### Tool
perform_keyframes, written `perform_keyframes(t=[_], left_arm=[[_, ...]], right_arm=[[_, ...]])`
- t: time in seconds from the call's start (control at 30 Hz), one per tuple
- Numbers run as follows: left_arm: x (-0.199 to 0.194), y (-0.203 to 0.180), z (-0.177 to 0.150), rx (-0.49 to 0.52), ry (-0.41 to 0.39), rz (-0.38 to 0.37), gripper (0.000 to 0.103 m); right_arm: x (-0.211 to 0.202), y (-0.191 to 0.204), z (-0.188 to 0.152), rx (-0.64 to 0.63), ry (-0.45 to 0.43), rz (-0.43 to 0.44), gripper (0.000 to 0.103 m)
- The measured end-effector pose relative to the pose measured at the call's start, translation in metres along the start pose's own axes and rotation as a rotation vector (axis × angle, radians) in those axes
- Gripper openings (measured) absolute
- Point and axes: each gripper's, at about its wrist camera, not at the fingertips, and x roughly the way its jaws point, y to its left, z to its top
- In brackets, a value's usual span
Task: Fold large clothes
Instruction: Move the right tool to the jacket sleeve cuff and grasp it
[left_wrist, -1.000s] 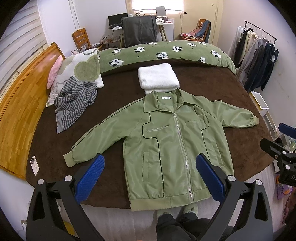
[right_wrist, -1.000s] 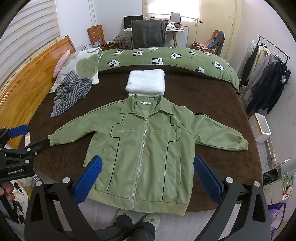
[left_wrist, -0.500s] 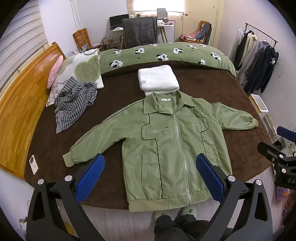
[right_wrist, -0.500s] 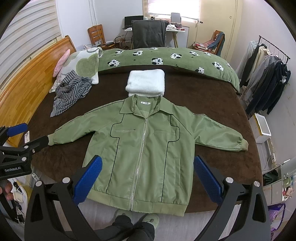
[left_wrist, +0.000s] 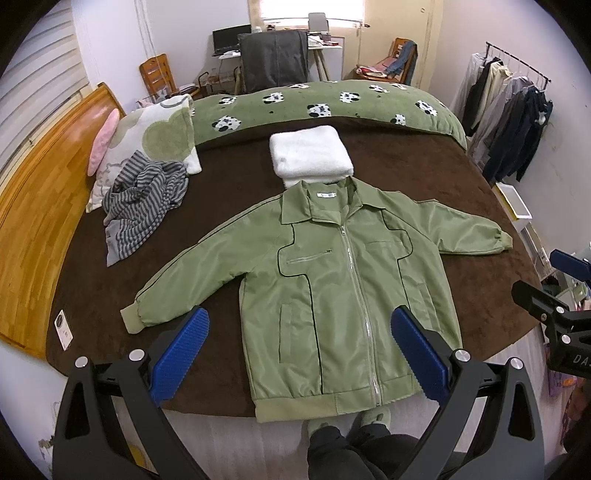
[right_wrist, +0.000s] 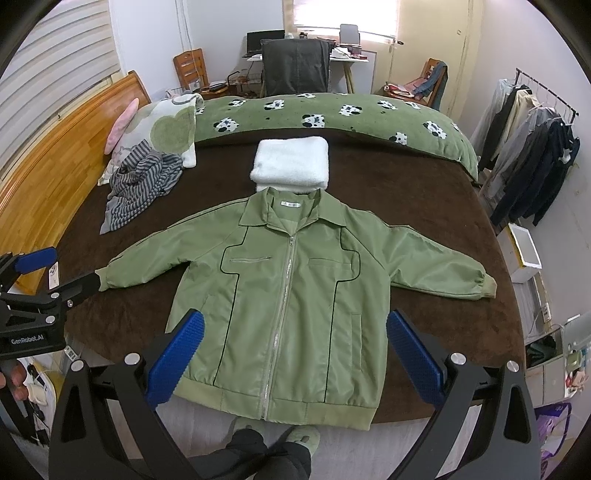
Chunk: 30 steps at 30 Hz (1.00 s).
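Observation:
A green zip-up jacket (left_wrist: 332, 288) lies flat, front up, on the brown bed cover, sleeves spread to both sides, hem at the near edge. It also shows in the right wrist view (right_wrist: 291, 295). My left gripper (left_wrist: 299, 349) is open and empty, held above the jacket's lower left part. My right gripper (right_wrist: 293, 350) is open and empty, held above the jacket's hem. Each gripper shows at the edge of the other's view: the right one in the left wrist view (left_wrist: 554, 295), the left one in the right wrist view (right_wrist: 40, 280).
A folded white towel (left_wrist: 310, 153) lies just past the collar. A striped garment (left_wrist: 144, 199) and pillows (left_wrist: 155, 136) sit at the left by the wooden headboard (left_wrist: 40, 177). A green panda quilt (left_wrist: 325, 107) lies at the back. A clothes rack (right_wrist: 532, 147) stands to the right.
Both grippers have shifted slightly, so the jacket sits a little higher and further left in the left wrist view. Both stay open. The jacket has not moved.

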Motion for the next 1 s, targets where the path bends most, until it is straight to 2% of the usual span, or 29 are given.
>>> perform_keyframes(t=[0.3, 0.5, 0.63, 0.8, 1.0], left_arm=[[0.022, -0.023, 0.034, 0.121, 0.006, -0.048, 0.097], [0.040, -0.059, 0.071, 0.179, -0.002, -0.075, 0.097], [0.058, -0.088, 0.090, 0.179, 0.003, -0.113, 0.097], [0.100, -0.139, 0.114, 0.194, 0.013, -0.144, 0.097], [0.200, -0.219, 0.127, 0.216, 0.020, -0.178, 0.097]], right_arm=[[-0.003, -0.032, 0.011, 0.052, -0.045, -0.057, 0.097], [0.005, -0.087, 0.025, 0.112, -0.062, -0.100, 0.097], [0.019, -0.129, 0.033, 0.132, -0.067, -0.122, 0.097], [0.055, -0.198, 0.039, 0.166, -0.053, -0.145, 0.097], [0.117, -0.277, 0.026, 0.209, -0.020, -0.185, 0.097]])
